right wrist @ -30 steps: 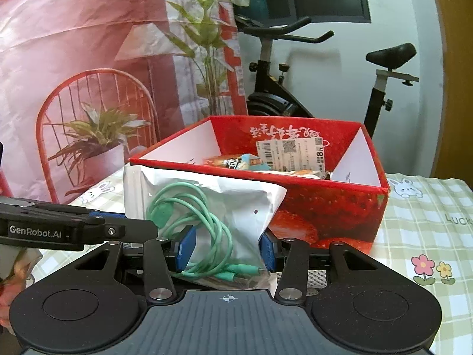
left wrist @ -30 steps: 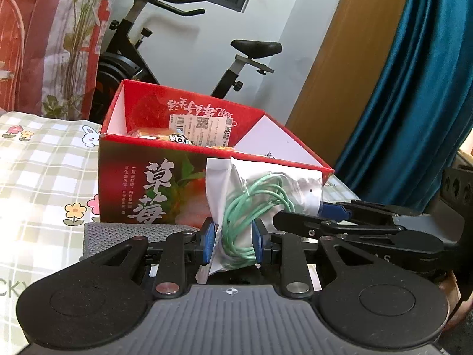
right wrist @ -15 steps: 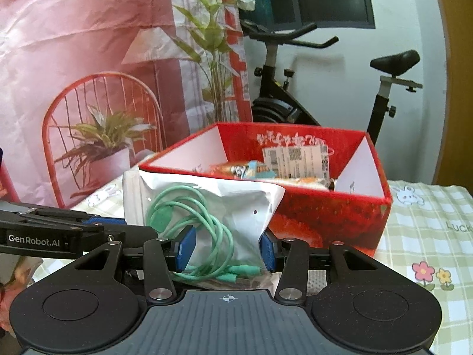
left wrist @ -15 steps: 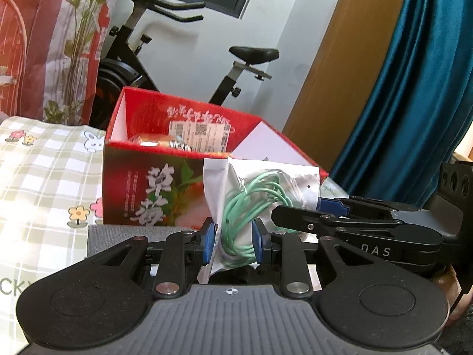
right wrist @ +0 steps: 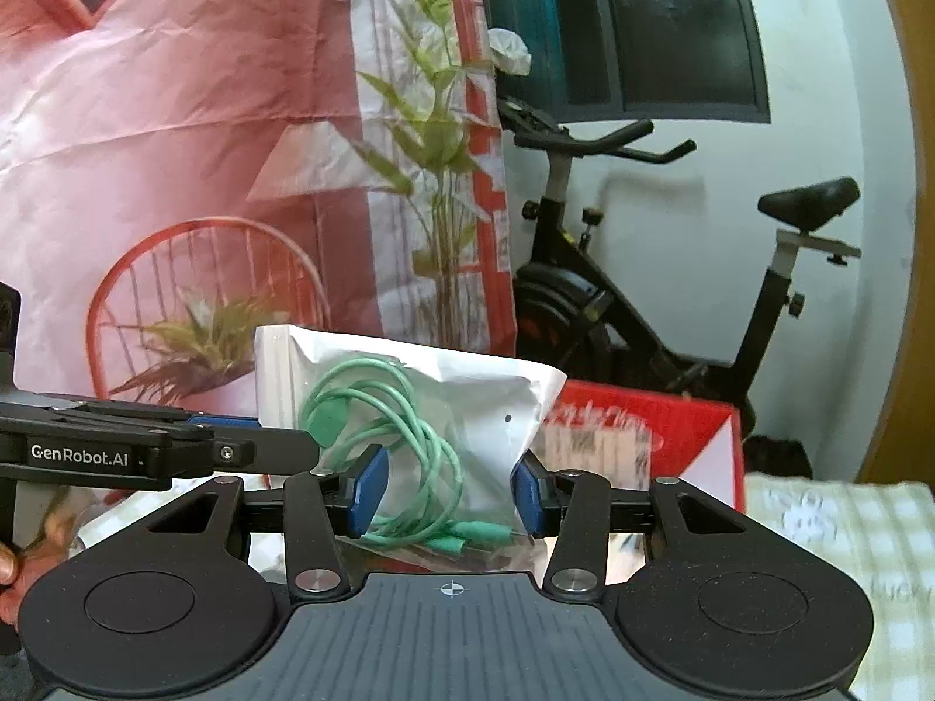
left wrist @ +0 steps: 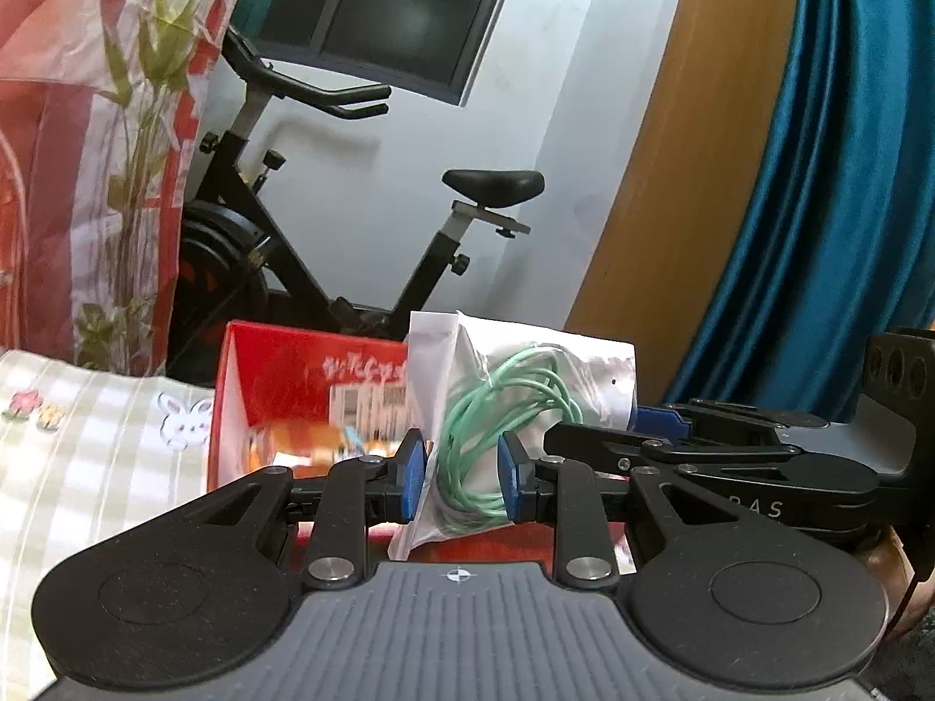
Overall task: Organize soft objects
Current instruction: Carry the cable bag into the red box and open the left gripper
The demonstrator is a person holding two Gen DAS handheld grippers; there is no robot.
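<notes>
Both claws have risen, lifting the white pouch (left wrist: 514, 403) with its green cable (right wrist: 403, 438) above the red box (left wrist: 280, 385). Left claw (left wrist: 461, 482) and right claw (right wrist: 447, 490) each pinch the pouch's lower part between blue pads.

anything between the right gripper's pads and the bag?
Nothing. In the right wrist view the right gripper has both blue pads pressed on the bag holding a green cable.
</notes>
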